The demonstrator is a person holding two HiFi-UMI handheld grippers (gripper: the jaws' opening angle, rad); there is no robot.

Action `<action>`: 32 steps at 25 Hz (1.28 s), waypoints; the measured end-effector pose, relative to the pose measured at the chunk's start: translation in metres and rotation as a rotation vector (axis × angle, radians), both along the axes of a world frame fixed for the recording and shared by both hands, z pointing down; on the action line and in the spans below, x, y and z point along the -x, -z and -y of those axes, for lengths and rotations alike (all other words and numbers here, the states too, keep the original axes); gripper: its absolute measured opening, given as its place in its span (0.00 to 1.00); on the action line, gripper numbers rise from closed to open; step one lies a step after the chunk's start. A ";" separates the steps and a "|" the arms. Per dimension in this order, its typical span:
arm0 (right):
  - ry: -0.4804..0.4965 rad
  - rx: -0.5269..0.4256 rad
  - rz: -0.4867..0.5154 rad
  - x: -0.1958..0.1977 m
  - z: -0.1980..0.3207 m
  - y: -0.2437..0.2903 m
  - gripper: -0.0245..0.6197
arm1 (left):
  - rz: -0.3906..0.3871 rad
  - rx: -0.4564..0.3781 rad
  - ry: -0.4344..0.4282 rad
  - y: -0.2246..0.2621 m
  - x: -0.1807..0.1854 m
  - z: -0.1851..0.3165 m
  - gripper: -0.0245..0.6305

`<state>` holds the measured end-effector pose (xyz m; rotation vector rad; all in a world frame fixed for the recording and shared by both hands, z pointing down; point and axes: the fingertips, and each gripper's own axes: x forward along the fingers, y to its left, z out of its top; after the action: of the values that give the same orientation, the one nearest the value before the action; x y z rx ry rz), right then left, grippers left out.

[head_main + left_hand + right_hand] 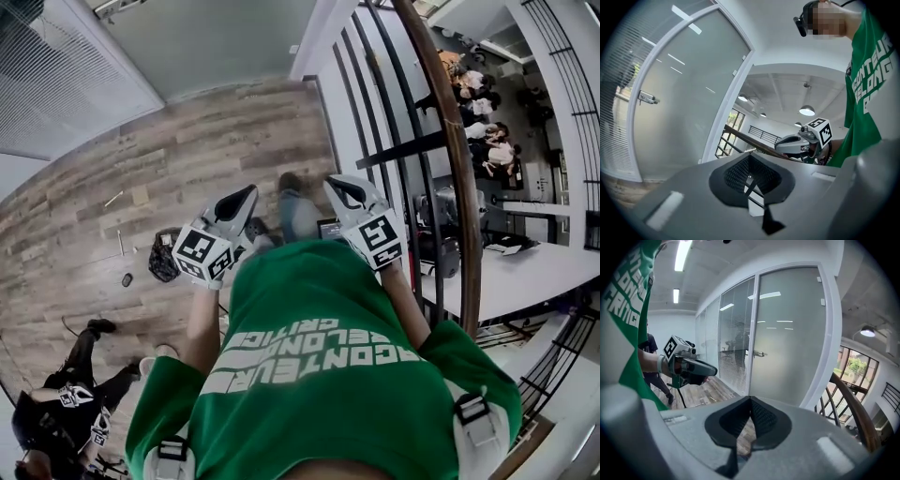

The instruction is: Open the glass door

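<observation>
The frosted glass door (792,333) stands closed in its white frame, with a metal handle (758,353) on its left side. The left gripper view shows the same door (689,93) and its handle (647,98) some way off. Seen from the head, the door (206,37) lies ahead across the wooden floor. I hold both grippers up in front of my green shirt, well short of the door. My left gripper (246,195) (749,156) is shut and holds nothing. So does my right gripper (334,184) (750,399), which is also shut. Each one shows in the other's view (710,370) (785,143).
A stair railing with a wooden handrail (457,169) and black bars runs close on my right. A person in black (66,394) crouches at the lower left. A dark bag (164,255) lies on the wood floor (141,178). Glass panels with blinds (66,75) stand left of the door.
</observation>
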<state>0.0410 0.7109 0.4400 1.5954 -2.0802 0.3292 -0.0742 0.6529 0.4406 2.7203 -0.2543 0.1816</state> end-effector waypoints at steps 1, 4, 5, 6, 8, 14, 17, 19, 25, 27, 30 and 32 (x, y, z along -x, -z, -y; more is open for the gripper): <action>0.015 -0.001 0.005 0.001 0.005 -0.001 0.03 | 0.004 0.002 0.013 -0.001 0.002 0.002 0.06; 0.067 -0.014 0.016 0.003 0.023 -0.002 0.03 | 0.014 0.003 0.059 -0.002 0.005 0.009 0.06; 0.085 -0.020 0.019 0.004 0.031 -0.001 0.03 | 0.019 0.001 0.075 -0.002 0.006 0.013 0.06; 0.103 -0.028 0.021 0.005 0.039 -0.001 0.03 | 0.023 0.001 0.092 -0.002 0.007 0.018 0.06; 0.136 -0.048 0.025 0.004 0.057 0.002 0.03 | 0.032 0.000 0.123 -0.003 0.008 0.030 0.06; 0.120 -0.086 0.084 -0.031 0.091 -0.005 0.03 | 0.082 -0.033 0.116 -0.006 -0.024 0.061 0.06; 0.080 -0.089 0.119 -0.066 0.106 -0.009 0.03 | 0.083 -0.061 0.091 0.006 -0.055 0.075 0.06; 0.066 -0.097 0.140 -0.086 0.123 -0.009 0.03 | 0.094 -0.079 0.088 0.011 -0.073 0.089 0.06; 0.093 -0.124 0.170 -0.128 0.168 -0.008 0.03 | 0.126 -0.108 0.113 0.021 -0.112 0.120 0.06; 0.109 -0.124 0.182 -0.136 0.179 -0.009 0.03 | 0.140 -0.110 0.127 0.021 -0.119 0.128 0.06; 0.146 -0.115 0.201 -0.141 0.194 -0.014 0.03 | 0.159 -0.101 0.162 0.019 -0.124 0.139 0.06; 0.175 -0.105 0.211 -0.142 0.202 -0.018 0.03 | 0.171 -0.092 0.189 0.017 -0.127 0.144 0.06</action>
<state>0.1835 0.5089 0.4583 1.4767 -2.4157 0.3443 0.0528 0.5092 0.4232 2.7534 -0.5789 0.3566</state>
